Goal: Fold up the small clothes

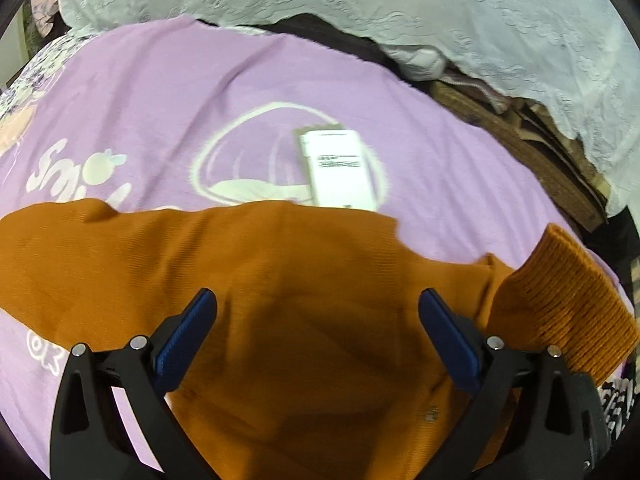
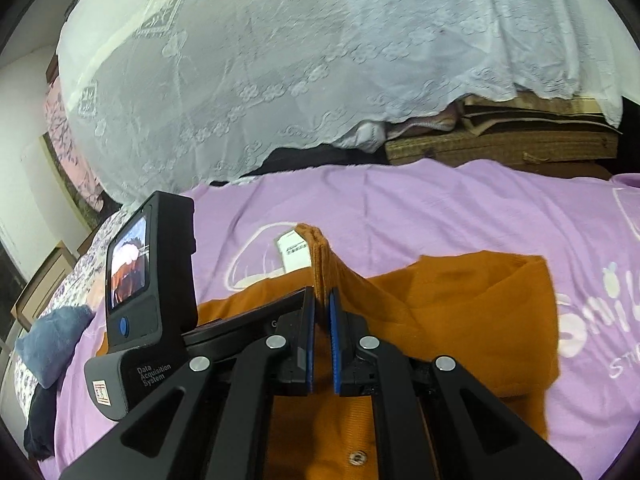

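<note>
Two grippers: both were over one small orange ribbed-knit garment (image 2: pixel 460 312) that lay on a lilac printed blanket (image 1: pixel 168 92).
Landmark: the lilac printed blanket, spread flat with white lettering and a white oval drawing on it.
Garment place: across the near part of the blanket, partly covering the oval drawing.
Right gripper (image 2: pixel 322 300): its blue-padded jaws stood nearly together, pinching a ribbed cuff (image 2: pixel 320 256) of the garment that rose in a peak above the blanket.
Why held so: probably to carry that cuffed end over the body of the garment for a fold.
Left gripper (image 1: pixel 318 312): jaws spread wide, nothing between the blue pads, hovering above the middle of the garment.
Why placed so: likely ready to press or take the cloth while the other end was carried across.
Snap fastener (image 2: pixel 357 458): a small metal stud on the garment, at the blanket's near edge.
White paper tag (image 1: pixel 340 168): on the blanket just beyond the garment's far edge, partly on the oval drawing.
White lace cloth (image 2: pixel 280 60): draped over piled things beyond the blanket's far edge.
Blue fabric bundle (image 2: pixel 52 344): at the blanket's left edge.
Fold progress: seemingly early, most of the garment still lay flat.
</note>
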